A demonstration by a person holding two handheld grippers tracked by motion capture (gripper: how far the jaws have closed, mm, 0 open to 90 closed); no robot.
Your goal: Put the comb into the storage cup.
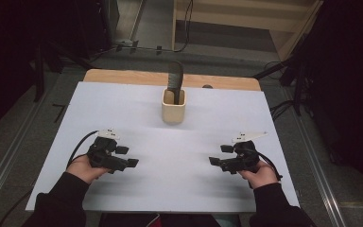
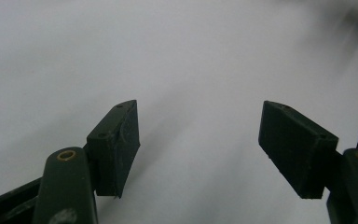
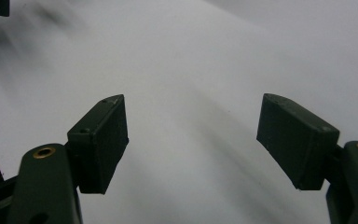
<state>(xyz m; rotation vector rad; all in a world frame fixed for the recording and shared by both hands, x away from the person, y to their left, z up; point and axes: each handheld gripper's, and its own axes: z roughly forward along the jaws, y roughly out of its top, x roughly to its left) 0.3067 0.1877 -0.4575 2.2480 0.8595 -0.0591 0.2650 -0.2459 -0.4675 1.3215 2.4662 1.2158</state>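
Observation:
A cream square cup (image 1: 174,107) stands at the far middle of the white board (image 1: 170,189), with a dark ridged comb-like tool (image 1: 175,75) standing upright in it. My left gripper (image 1: 126,156) rests low over the board at the near left, its jaws pointing right and open with nothing between them. In the left gripper view its gripper (image 2: 198,142) has bare board between the pads. My right gripper (image 1: 220,154) is at the near right, pointing left, open and empty. The right gripper view shows the same gap of the gripper (image 3: 193,137) over plain white board.
A wooden table edge (image 1: 123,75) shows behind the board. Dark stands and cables (image 1: 283,106) flank the table on the floor. A metal rail (image 1: 9,156) runs along the left side.

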